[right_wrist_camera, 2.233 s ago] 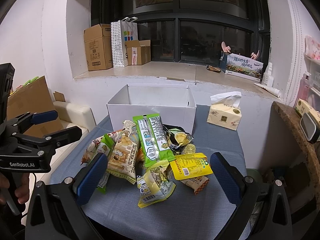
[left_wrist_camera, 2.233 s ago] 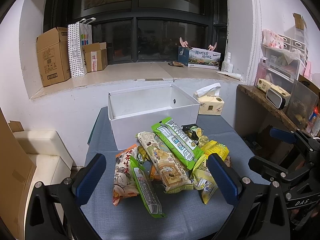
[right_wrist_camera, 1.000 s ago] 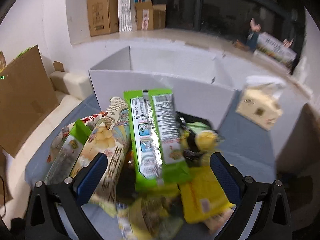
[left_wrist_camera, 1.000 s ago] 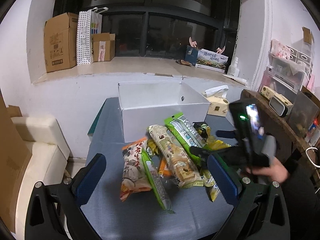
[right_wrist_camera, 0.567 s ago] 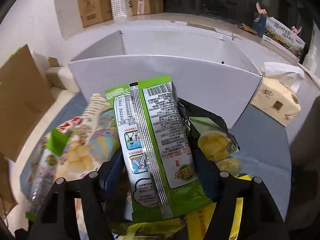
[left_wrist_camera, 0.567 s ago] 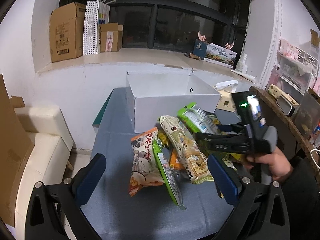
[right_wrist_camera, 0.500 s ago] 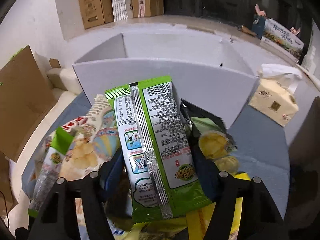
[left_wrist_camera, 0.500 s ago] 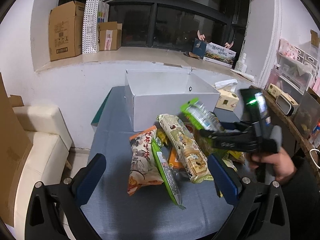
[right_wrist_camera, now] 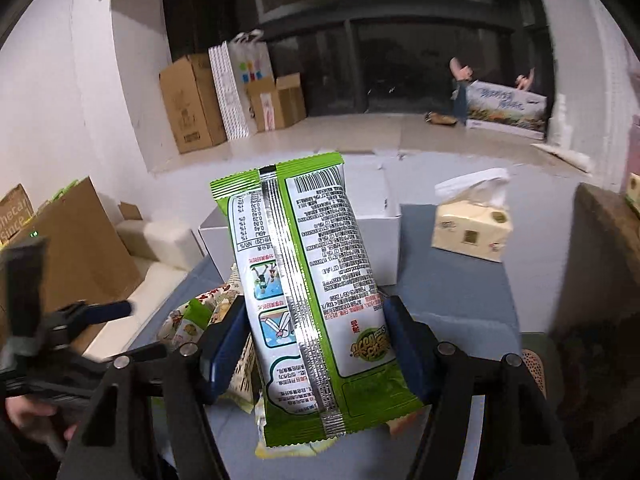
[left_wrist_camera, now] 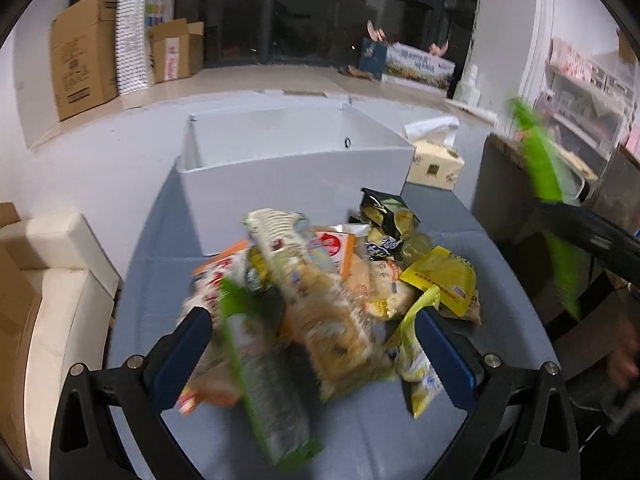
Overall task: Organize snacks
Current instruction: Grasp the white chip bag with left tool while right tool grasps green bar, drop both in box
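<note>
In the right wrist view my right gripper (right_wrist_camera: 314, 344) is shut on a green snack packet (right_wrist_camera: 312, 280), held up off the table with its printed back facing me. Behind it stands the white box (right_wrist_camera: 380, 240). The same green snack packet (left_wrist_camera: 544, 168) appears blurred at the far right of the left wrist view. My left gripper (left_wrist_camera: 312, 344) is open, its blue pads on either side of a pile of snack packets (left_wrist_camera: 320, 300) on the grey-blue tablecloth (left_wrist_camera: 160, 280). The white box (left_wrist_camera: 296, 176) sits just beyond the pile.
A tissue box (left_wrist_camera: 436, 162) stands right of the white box. Cardboard boxes (left_wrist_camera: 84, 68) and a paper bag line the window ledge. A cream seat (left_wrist_camera: 52, 300) is left of the table, a brown shelf (left_wrist_camera: 560, 168) to the right. A hand (right_wrist_camera: 32, 416) holds the left gripper.
My right gripper closed on the green packet and lifted it off the pile. The left gripper came forward and lower over the pile.
</note>
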`<state>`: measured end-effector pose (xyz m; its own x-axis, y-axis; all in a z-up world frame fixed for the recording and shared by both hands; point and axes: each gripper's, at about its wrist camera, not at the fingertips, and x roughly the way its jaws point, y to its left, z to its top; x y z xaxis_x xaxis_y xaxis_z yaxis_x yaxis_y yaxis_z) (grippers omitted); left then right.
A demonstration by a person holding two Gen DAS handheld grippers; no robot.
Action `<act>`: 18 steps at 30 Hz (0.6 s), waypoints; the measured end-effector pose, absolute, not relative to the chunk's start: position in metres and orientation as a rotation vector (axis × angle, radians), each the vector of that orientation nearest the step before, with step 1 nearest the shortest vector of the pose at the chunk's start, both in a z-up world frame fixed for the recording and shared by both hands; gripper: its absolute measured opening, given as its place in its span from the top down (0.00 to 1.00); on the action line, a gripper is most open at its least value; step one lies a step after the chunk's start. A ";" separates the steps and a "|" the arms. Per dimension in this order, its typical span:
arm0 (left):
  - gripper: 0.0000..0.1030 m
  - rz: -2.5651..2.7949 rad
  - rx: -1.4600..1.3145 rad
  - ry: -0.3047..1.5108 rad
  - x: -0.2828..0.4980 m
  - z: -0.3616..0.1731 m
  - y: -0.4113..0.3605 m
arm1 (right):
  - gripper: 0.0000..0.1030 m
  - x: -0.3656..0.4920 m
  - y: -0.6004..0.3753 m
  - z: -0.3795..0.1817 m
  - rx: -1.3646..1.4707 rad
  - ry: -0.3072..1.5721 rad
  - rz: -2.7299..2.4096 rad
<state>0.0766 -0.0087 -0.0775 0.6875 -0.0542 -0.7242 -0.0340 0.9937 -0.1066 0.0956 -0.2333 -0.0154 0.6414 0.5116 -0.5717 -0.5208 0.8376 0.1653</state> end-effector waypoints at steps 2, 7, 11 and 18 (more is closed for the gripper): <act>0.00 0.008 -0.101 0.854 0.098 -0.089 -0.016 | 0.31 0.089 -0.246 -0.015 0.010 0.643 0.584; 0.00 0.079 -0.081 0.941 0.143 -0.124 -0.017 | 0.31 0.088 -0.264 -0.014 0.052 0.639 0.571; 0.45 0.066 -0.082 0.976 0.155 -0.143 -0.016 | 0.31 0.088 -0.270 -0.022 0.063 0.658 0.562; 0.62 -0.054 -0.204 0.845 0.115 -0.106 0.000 | 0.31 0.091 -0.267 -0.033 0.064 0.683 0.563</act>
